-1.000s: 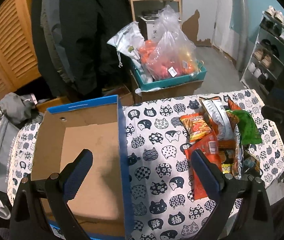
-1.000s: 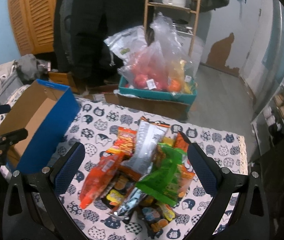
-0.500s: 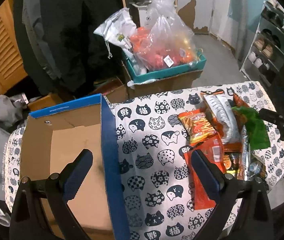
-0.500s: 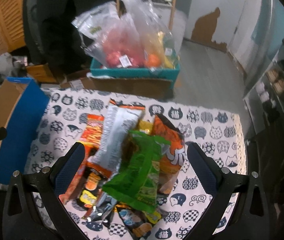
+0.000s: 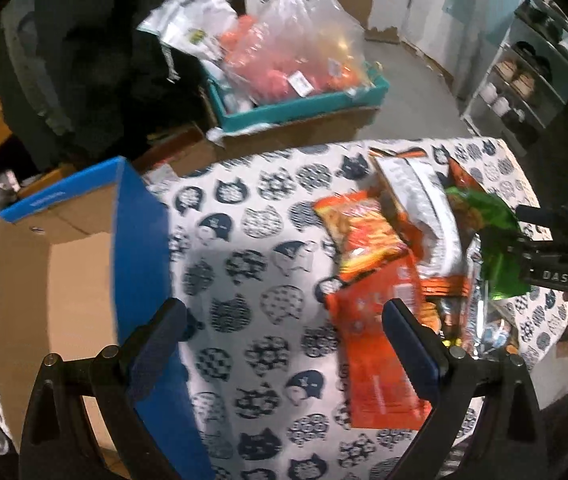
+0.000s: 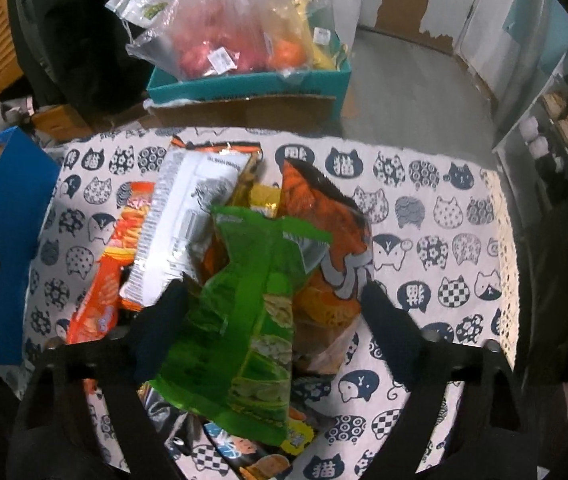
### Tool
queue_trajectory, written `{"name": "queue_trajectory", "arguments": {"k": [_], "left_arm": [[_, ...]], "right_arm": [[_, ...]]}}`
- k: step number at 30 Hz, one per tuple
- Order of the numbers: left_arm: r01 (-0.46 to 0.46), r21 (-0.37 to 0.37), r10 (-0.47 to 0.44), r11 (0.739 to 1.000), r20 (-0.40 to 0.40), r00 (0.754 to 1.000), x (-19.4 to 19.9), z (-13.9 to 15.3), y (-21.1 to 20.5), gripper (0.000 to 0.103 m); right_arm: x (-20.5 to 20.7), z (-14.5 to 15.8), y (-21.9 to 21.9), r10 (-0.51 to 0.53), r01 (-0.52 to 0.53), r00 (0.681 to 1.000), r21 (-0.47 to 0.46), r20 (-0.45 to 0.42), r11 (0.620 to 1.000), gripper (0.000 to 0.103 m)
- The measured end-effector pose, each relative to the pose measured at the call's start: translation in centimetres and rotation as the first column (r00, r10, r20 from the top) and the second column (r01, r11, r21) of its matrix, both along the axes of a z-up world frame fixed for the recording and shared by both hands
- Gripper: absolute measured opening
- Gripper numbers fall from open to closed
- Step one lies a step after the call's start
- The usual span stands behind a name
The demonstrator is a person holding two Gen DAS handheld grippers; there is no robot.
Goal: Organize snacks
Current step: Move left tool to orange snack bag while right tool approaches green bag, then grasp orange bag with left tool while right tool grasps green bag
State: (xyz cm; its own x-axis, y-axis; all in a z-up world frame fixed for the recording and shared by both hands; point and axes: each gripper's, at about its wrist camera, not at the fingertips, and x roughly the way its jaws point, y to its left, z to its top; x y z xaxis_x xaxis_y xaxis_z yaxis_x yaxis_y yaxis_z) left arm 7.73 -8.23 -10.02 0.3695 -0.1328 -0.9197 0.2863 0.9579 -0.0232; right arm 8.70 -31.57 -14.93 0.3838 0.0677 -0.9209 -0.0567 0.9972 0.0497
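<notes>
Several snack packets lie heaped on the cat-print counter (image 6: 423,184), with a green packet (image 6: 244,320) on top, just right of the blue cardboard box (image 5: 140,240). The right gripper (image 6: 274,306) hangs over the heap with jaws apart, straddling the green packet. The left gripper (image 5: 284,330), jaws apart and empty, hovers between box and orange packet (image 5: 379,344).
</notes>
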Motion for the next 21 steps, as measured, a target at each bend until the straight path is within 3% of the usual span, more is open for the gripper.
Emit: {"name": "queue_trajectory", "arguments": {"k": [2, 5, 7, 8, 21], "left_arm": [[0.014, 0.0, -0.014, 1.0, -0.012, 1.0, -0.1, -0.4, -0.8, 0.1], [0.031, -0.009, -0.031, 0.999, -0.04, 0.999, -0.3, -1.0, -1.9, 0.1], [0.038, -0.023, -0.039, 0.999, -0.065, 0.997, -0.3, -1.6, -2.7, 0.1], [0.04, -0.028, -0.042, 0.999, -0.077, 0.996, -0.3, -1.8, -3.0, 0.1], [0.098, -0.009, -0.098, 0.995, -0.176, 0.979, -1.6, -5.8, -6.1, 0.1]], "right_arm": [[0.0, -0.5, -0.1, 0.006, -0.006, 1.0, 0.029, -0.017, 1.0, 0.079], [-0.1, -1.6, -0.1, 0.016, -0.014, 0.999, 0.046, -0.05, 0.999, 0.065], [-0.4, -2.0, 0.0, 0.028, -0.024, 0.998, 0.053, -0.063, 0.998, 0.047], [-0.5, -2.2, 0.0, 0.032, -0.028, 0.997, 0.053, -0.067, 0.998, 0.044], [-1.7, -0.6, -0.9, 0.039, -0.039, 0.999, 0.047, -0.008, 0.998, 0.038]]}}
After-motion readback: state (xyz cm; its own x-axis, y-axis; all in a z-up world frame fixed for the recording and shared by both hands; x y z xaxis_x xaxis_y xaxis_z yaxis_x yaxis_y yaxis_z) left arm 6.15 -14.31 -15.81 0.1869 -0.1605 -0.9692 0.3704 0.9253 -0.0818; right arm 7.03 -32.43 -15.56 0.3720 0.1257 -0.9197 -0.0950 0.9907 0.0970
